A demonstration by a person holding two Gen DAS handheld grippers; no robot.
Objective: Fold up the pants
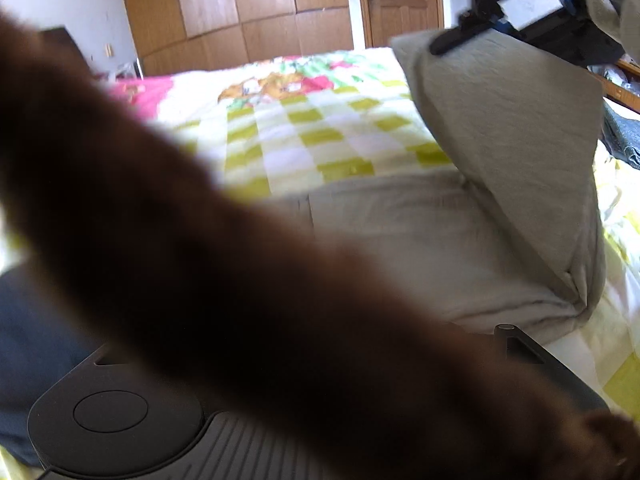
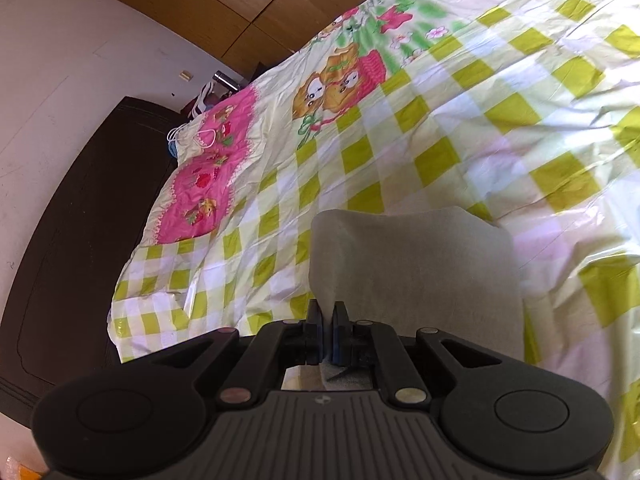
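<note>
Right gripper (image 2: 327,312) pinching pants (image 2: 416,276) hem, lifted off bed (image 2: 460,128). Left gripper state: can't tell, blocked. Fabric soft, limp, light; hold by the corners.

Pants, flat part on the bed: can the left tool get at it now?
Probably not cleanly: a blurred brown sleeve crosses right in front of the left tool, hiding its fingers and blocking the flat part of the pants.

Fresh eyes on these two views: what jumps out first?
In the left wrist view, a blurred dark brown shape crosses the lens diagonally and hides the left hand-held gripper's fingers. Behind it, the grey pants lie on the checked green and white bedsheet, with one end lifted up at upper right. In the right wrist view, the right hand-held gripper is shut on that grey cloth's edge.
</note>
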